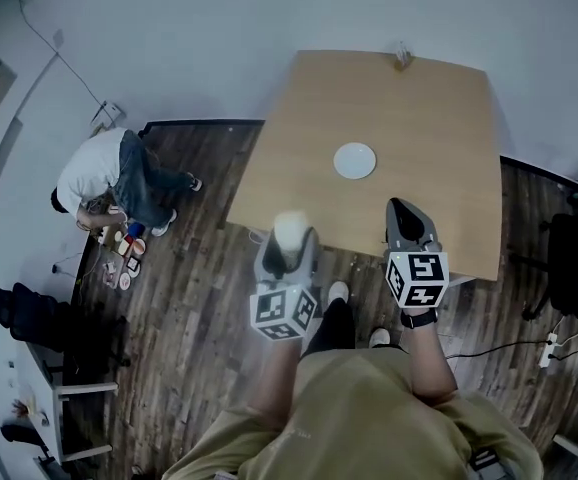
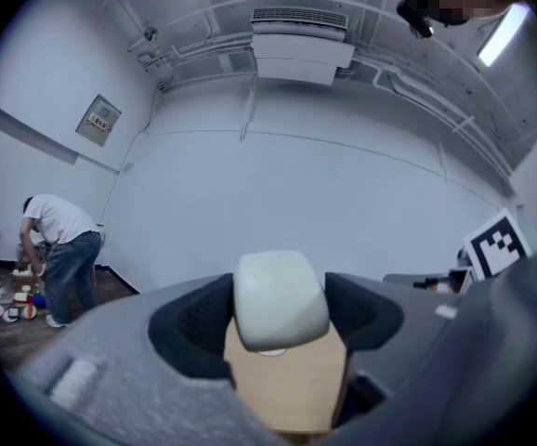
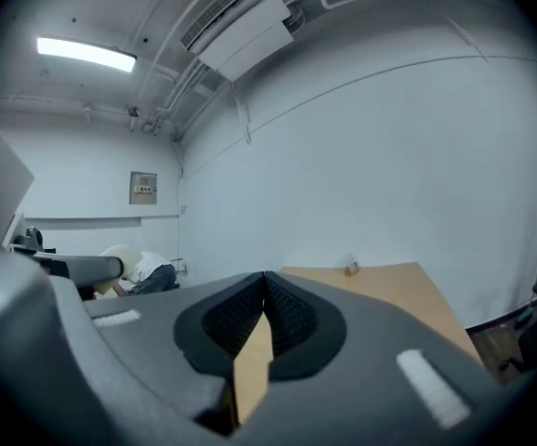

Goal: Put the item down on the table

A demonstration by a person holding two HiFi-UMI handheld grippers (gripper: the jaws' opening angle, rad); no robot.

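The item (image 2: 281,300) is a pale off-white, smooth, rounded-cornered lump, clamped between the jaws of the left gripper (image 1: 287,253) over the near edge of the wooden table (image 1: 419,138), close to its near left corner. A white plate (image 1: 355,160) lies mid-table. The right gripper (image 3: 265,295) has its jaws pressed together, empty.

My left gripper (image 1: 287,256) is clamped on a pale rounded item (image 2: 281,297), with one jaw pressed to each side of it. My right gripper (image 1: 401,210), just to its right, has its jaws closed tip to tip. Both forearms (image 1: 427,360) reach forward side by side, the grippers pointing ahead and roughly level.
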